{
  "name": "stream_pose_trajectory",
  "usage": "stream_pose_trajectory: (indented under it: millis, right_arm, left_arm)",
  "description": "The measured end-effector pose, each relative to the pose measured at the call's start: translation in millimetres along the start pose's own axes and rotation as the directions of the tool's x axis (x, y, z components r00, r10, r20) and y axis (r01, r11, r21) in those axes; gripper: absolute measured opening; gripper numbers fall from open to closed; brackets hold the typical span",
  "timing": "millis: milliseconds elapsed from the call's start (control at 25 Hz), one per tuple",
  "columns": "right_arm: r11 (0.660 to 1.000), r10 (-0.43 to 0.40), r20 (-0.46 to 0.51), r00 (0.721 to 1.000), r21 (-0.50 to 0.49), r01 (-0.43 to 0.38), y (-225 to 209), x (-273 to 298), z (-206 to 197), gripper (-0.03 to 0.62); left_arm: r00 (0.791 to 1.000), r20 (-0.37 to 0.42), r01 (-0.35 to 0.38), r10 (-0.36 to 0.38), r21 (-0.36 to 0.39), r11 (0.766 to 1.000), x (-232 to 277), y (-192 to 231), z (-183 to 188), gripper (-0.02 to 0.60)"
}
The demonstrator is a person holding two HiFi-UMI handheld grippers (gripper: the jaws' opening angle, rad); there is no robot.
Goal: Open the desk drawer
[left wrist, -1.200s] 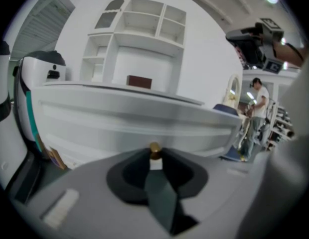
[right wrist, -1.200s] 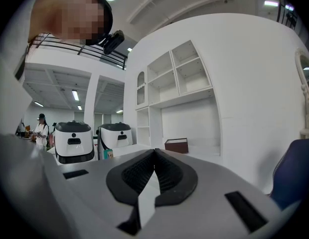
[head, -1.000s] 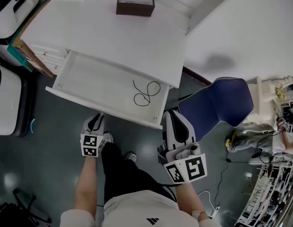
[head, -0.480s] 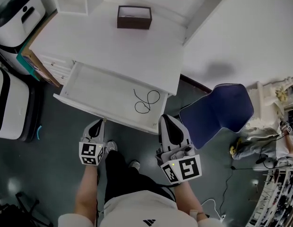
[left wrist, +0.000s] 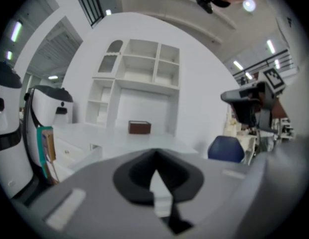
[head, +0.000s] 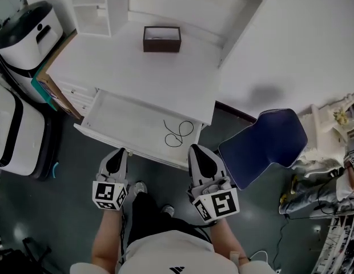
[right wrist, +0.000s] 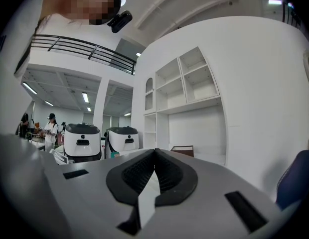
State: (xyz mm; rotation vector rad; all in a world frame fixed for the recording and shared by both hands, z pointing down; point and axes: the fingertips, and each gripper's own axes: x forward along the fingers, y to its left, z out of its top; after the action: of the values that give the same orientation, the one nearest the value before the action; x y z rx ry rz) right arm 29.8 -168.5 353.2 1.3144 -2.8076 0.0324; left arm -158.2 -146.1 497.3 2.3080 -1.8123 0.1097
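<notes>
The left gripper has pulled off the open drawer, clenched empty like the right gripper. A brown box sits on the white desk.

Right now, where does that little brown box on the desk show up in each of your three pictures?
Head view: brown box upper middle, on the white desk beyond the open drawer.
Left gripper view: box just left of centre, on the desk.
Right gripper view: box small, slightly right of centre.
Shared landmark: the white shelf unit behind it.
</notes>
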Motion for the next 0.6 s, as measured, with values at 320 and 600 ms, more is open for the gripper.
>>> stream_pose_trajectory:
  millis: [320,600]
  right_arm:
    - [0.999,0.028,0.043,0.999,-0.019,-0.027,1.0,-3.4,19.7,0.002]
    - [0.999,0.035,0.074,0.997,-0.027,-0.033,-0.1,-14.0,32.5,0.002]
  left_arm:
    - [0.995,0.094,-0.04,0.041,-0.009,0.999,-17.6,-4.3,56.6,0.005]
    - [0.986,0.154,-0.071,0.068,0.012,0.997,-36.6,-10.8,91.2,0.005]
